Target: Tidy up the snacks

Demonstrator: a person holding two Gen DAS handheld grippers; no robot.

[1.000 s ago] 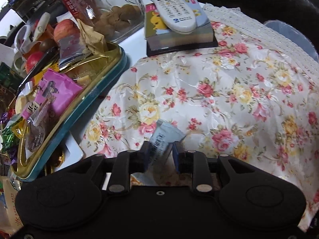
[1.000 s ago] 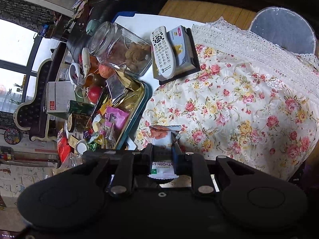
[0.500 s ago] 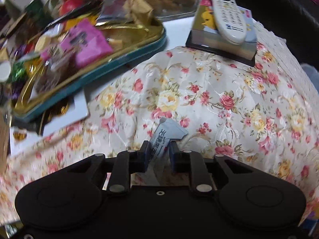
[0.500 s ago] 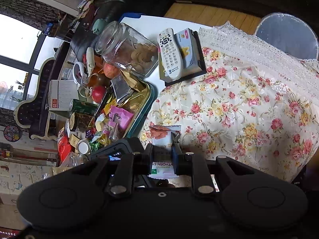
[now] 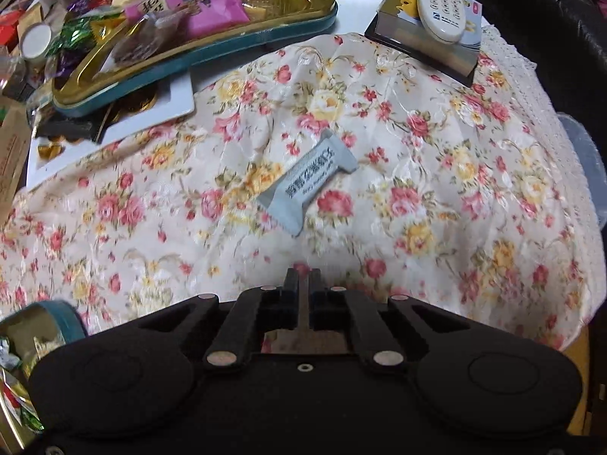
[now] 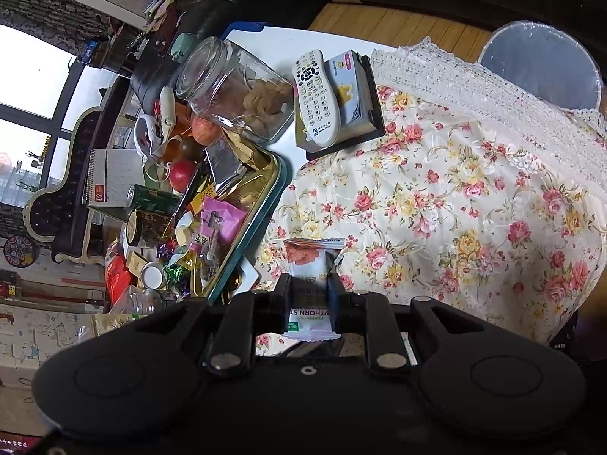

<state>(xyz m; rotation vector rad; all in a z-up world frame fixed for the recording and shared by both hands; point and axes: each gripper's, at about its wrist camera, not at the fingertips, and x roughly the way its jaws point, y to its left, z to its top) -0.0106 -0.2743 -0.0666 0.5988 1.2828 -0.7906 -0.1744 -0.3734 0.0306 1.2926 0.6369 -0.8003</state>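
Entry: snack sorting on floral cloth [image 5: 417, 174].

Left gripper [image 5: 303, 278]: jaws just drawn together, nothing between them, poised above the cloth and pointing steeply down.

Grey sachet [image 5: 309, 182]: flat on the cloth, at 12 o'clock from the left gripper, apart from it, long axis running 1 to 7 o'clock.

Right gripper [image 6: 309, 284]: clamped on white hawthorn packet [image 6: 307, 261], red-printed end sticking out past the fingertips.

Gold tray [image 5: 189, 60]: at 10 o'clock in the left view, heaped with wrapped sweets, among them a pink packet [image 5: 205, 7].

Remote [image 5: 440, 3]: at 1 o'clock, resting on a book [image 5: 425, 45].

Step in hand, judged: probably laying the hawthorn packet down near the grey sachet, though tray or cloth as destination not certain.

Handling advice: lower until the packet's free end touches the cloth, lay flat, then part the jaws. Keep parallel to the sachet, just beside, not overlapping. Hold the left gripper clear of the spot.
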